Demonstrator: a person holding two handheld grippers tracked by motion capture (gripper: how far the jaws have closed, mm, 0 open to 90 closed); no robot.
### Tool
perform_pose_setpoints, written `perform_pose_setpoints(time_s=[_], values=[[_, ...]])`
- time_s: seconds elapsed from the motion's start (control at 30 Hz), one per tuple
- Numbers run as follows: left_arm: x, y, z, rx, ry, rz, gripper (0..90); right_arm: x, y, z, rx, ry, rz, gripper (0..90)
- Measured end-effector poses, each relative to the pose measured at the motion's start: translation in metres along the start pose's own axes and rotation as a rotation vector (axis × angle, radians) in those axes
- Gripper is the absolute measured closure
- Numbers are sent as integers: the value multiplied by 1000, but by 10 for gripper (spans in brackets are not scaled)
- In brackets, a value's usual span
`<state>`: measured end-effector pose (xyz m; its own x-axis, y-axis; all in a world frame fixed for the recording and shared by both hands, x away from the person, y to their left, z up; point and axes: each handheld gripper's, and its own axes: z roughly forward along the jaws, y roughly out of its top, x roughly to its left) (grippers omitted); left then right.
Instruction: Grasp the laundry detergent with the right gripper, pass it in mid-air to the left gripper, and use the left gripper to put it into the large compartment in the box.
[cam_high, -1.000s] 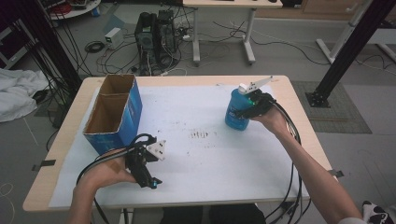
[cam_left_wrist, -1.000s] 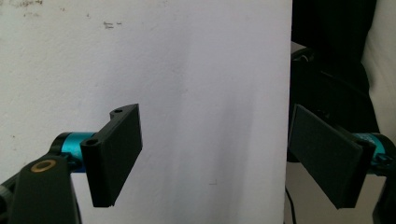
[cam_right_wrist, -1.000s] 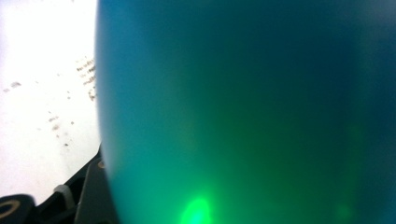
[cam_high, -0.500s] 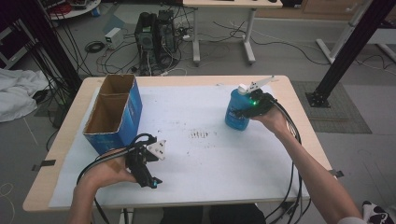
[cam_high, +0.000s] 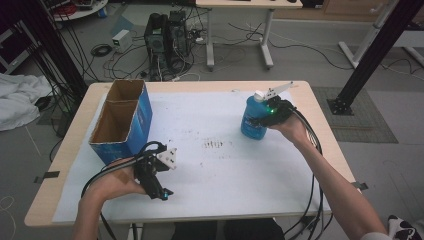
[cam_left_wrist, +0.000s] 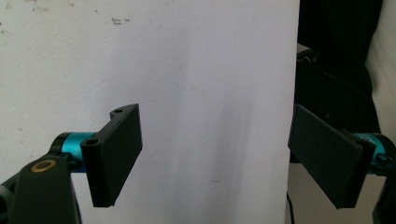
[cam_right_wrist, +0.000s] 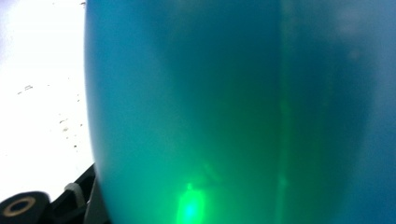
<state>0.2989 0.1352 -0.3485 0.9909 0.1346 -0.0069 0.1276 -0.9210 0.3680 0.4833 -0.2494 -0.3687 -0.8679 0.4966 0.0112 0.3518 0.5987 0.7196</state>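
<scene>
Gripping the blue bottle (cam_high: 254, 120) near the tabletop's far right edge, the right gripper (cam_high: 265, 116) is clamped; the left gripper (cam_high: 159, 187) gapes empty by the near edge.

A blue cardboard box (cam_high: 122, 122) is standing open on the left part of the table (cam_high: 200, 86), its top showing two brown compartments. A white sheet (cam_high: 210, 170) is covering most of the tabletop, with dark specks (cam_high: 214, 144) lying near its middle. Beyond the table, a black computer tower (cam_high: 167, 37) is sitting on the floor among loose cables, and a white cloth (cam_high: 20, 100) is lying at the far left
</scene>
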Motion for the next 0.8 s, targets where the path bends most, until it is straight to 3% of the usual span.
perform_pose_setpoints(time_s=[0.07,0.13,0.27,0.33,0.37,0.53,0.57,0.6,0.73,0.8], values=[[2,2,-2,4,2,-5,178,1,1,0,-1,-2,-19,453],[4,4,-7,-4,6,-8,178,3,2,-1,17,-2,2,454],[9,10,-15,-27,5,-8,178,9,5,-2,14,12,-61,454],[12,14,-19,-33,5,-3,178,14,7,-5,15,21,-52,453],[14,16,-21,-32,4,2,178,15,8,-6,-5,30,-71,453],[25,27,-34,-41,1,22,178,29,16,-16,-21,63,-104,451],[27,30,-37,-59,-2,11,178,32,17,-19,-18,73,-94,451],[31,33,-42,-65,-8,17,178,34,18,-21,-27,79,-113,452],[42,46,-54,-79,-11,13,178,46,23,-25,-12,110,-162,452],[49,53,-60,-82,-13,26,178,55,24,-26,9,127,-164,452]])
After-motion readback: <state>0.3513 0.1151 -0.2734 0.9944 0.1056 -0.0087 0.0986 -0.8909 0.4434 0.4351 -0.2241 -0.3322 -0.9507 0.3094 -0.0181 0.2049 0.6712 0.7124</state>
